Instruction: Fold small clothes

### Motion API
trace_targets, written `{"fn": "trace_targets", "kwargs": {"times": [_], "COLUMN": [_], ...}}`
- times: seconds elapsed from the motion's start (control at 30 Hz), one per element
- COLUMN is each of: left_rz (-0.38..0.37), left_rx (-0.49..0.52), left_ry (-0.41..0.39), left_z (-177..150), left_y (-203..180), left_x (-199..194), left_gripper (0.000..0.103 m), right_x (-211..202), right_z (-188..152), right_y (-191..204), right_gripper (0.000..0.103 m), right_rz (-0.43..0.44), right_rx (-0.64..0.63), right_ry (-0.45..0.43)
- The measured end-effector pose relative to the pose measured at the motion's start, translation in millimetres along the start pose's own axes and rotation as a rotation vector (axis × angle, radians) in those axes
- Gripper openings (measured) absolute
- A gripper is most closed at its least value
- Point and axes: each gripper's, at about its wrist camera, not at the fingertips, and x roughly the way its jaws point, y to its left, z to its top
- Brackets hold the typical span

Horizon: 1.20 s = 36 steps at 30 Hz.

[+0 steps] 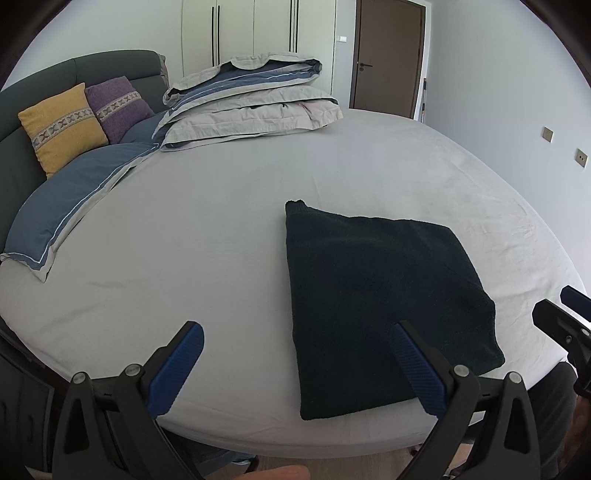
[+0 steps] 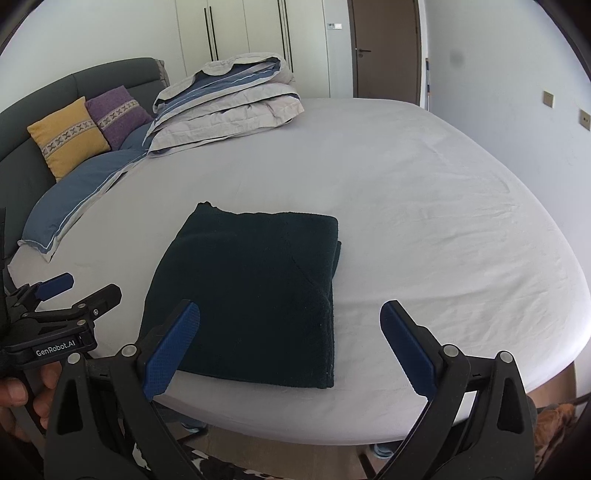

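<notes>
The dark garment (image 2: 255, 295) lies folded into a neat rectangle near the bed's (image 2: 424, 206) near edge. Both the left gripper (image 1: 295, 363) and right gripper (image 2: 290, 341) hover just before it, fingers spread and empty, probably because folding looks finished.

Both your wrist cameras look from the near edge of the bed (image 1: 221, 206) toward the far wardrobe (image 2: 258, 33), angled slightly down. Your left view sits left of the dark folded cloth (image 1: 376, 295), your right view right of it (image 2: 255, 295). Both share the cloth, pillows and folded duvet (image 1: 251, 99).
</notes>
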Motion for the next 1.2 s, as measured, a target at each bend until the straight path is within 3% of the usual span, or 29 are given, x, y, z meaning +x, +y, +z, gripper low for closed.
{"fn": "trace_targets", "kwargs": {"times": [1.2], "left_rz": [-0.008], "left_rx": [-0.021], "left_ry": [0.027], "left_z": [-3.0], "left_y": [9.7], "left_x": [14.4], "left_gripper": [0.103], "right_x": [18.8], "right_z": [-3.1], "right_y": [5.3], "right_gripper": [0.1], "right_rz": [-0.008], "right_rx": [-0.005], "right_ry": [0.053]}}
